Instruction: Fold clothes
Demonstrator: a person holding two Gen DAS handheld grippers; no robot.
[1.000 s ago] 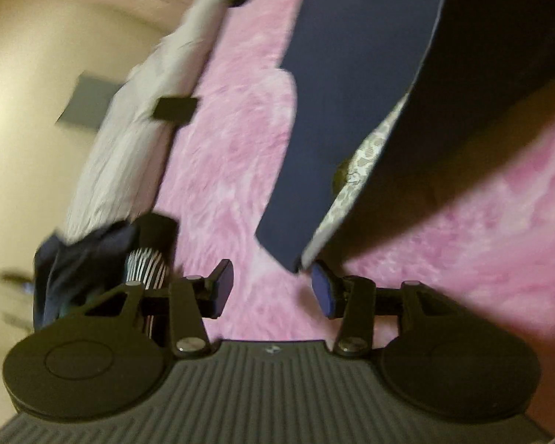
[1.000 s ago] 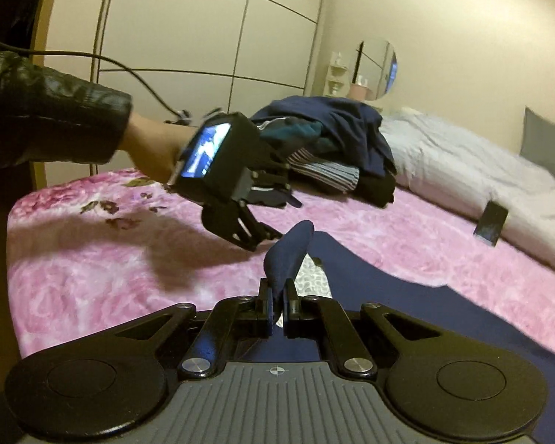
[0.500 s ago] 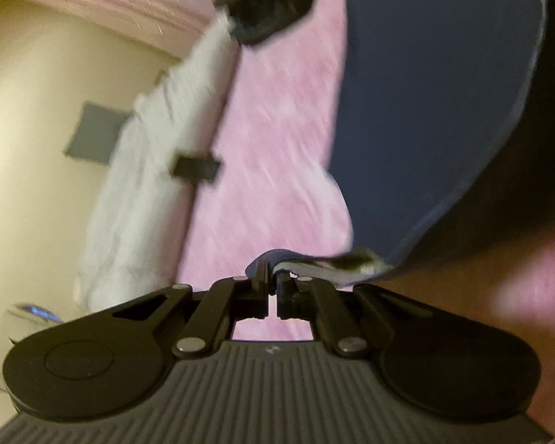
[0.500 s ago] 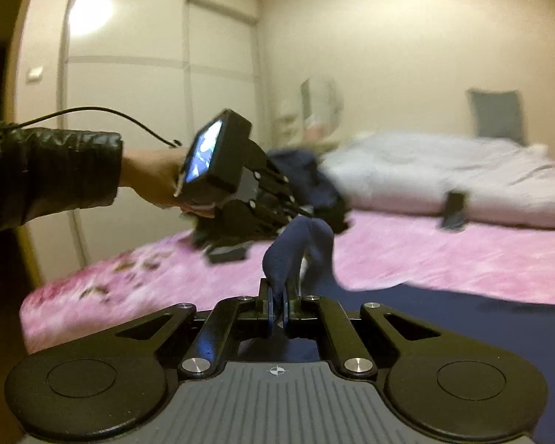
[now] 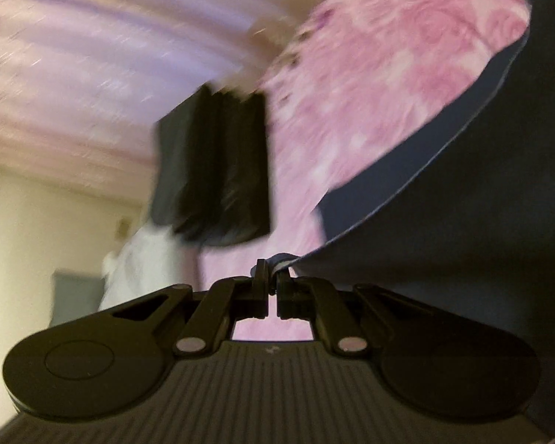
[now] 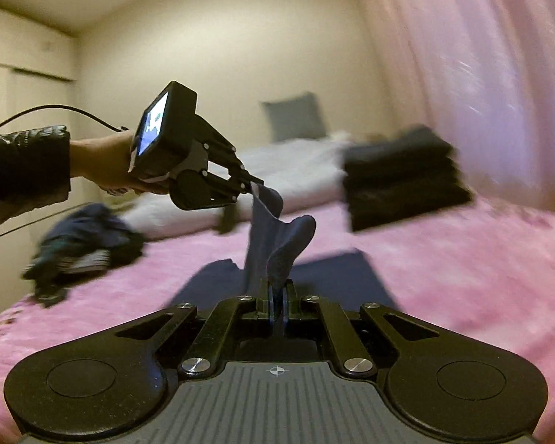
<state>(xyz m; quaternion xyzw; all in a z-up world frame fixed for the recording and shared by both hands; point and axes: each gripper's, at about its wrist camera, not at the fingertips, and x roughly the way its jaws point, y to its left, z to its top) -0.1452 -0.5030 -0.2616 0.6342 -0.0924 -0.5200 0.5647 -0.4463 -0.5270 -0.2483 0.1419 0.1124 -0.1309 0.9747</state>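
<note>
A navy blue garment (image 6: 266, 244) is lifted off the pink fleece bed cover (image 6: 462, 277). My right gripper (image 6: 276, 301) is shut on one edge of it. My left gripper (image 6: 253, 187), seen from the right wrist view, is shut on another corner, held higher and farther away. In the left wrist view the left gripper (image 5: 272, 275) pinches the garment's hem, and the dark cloth (image 5: 462, 192) hangs across the right side. Part of the garment still lies on the cover (image 6: 336, 270).
A stack of folded dark clothes (image 6: 403, 177) sits on the bed at the right, also in the left wrist view (image 5: 214, 170). A heap of unfolded clothes (image 6: 85, 244) lies left. A white duvet (image 6: 288, 170) and grey pillow (image 6: 294, 116) are behind; pink curtains (image 6: 481, 55) at right.
My left gripper closed on the garment's corner and lifted it. Both grippers swung round toward the curtain side, raising the garment off the bed.
</note>
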